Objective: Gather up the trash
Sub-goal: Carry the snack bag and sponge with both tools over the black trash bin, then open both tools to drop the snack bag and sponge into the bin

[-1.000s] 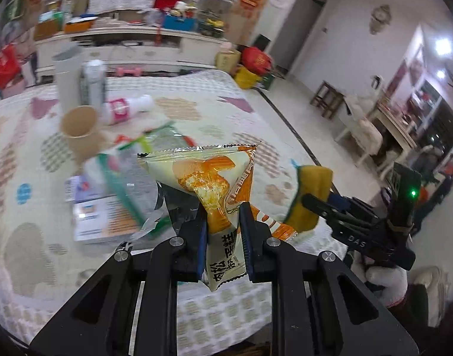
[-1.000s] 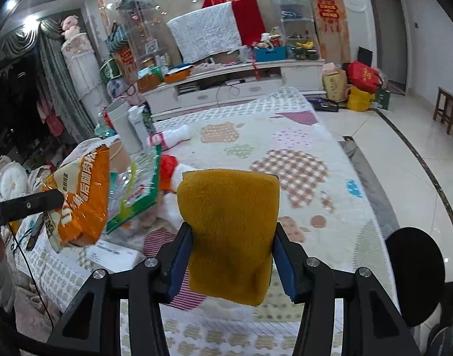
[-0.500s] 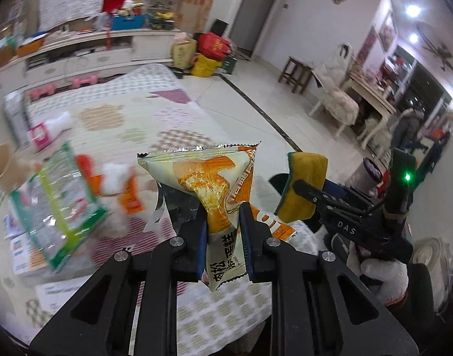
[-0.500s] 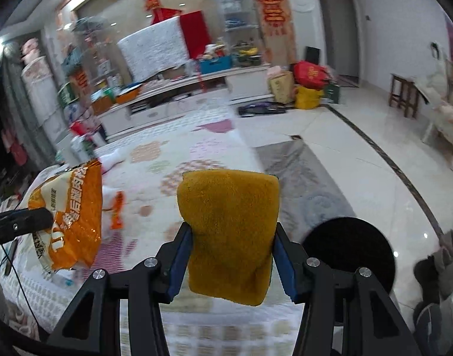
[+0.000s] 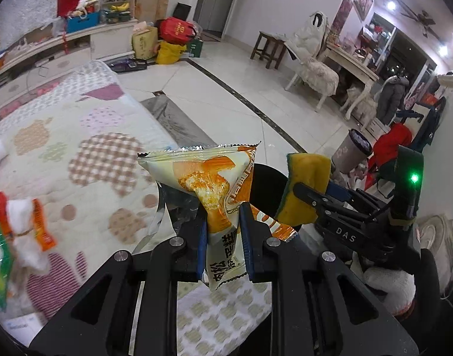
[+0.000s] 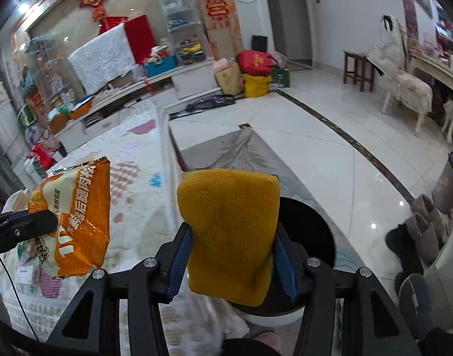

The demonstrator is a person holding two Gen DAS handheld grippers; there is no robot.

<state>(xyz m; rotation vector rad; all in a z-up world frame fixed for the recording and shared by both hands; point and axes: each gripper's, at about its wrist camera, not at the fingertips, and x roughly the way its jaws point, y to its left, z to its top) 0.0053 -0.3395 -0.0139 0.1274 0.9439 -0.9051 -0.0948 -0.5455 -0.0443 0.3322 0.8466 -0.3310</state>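
Observation:
My left gripper (image 5: 223,222) is shut on an orange and cream snack wrapper (image 5: 208,178), which also shows at the left of the right wrist view (image 6: 75,216). My right gripper (image 6: 230,246) is shut on a yellow sponge (image 6: 229,225) with a green backing, seen from the side in the left wrist view (image 5: 306,190). Both are held up in the air at the table's edge. A round black bin opening (image 6: 309,231) lies right behind and below the sponge; its rim shows behind the wrapper in the left wrist view (image 5: 268,178).
A table with a patterned quilted cloth (image 5: 78,148) lies to the left, with more wrappers and tissue (image 5: 21,231) on it. A grey mat (image 6: 241,151) and tiled floor lie beyond. A second, grey bin (image 5: 351,154) and shoes (image 6: 410,246) stand to the right.
Both grippers have swung to the right, away from the table's clutter and toward the floor side. The black bin has come in under the sponge. Both grips are unchanged.

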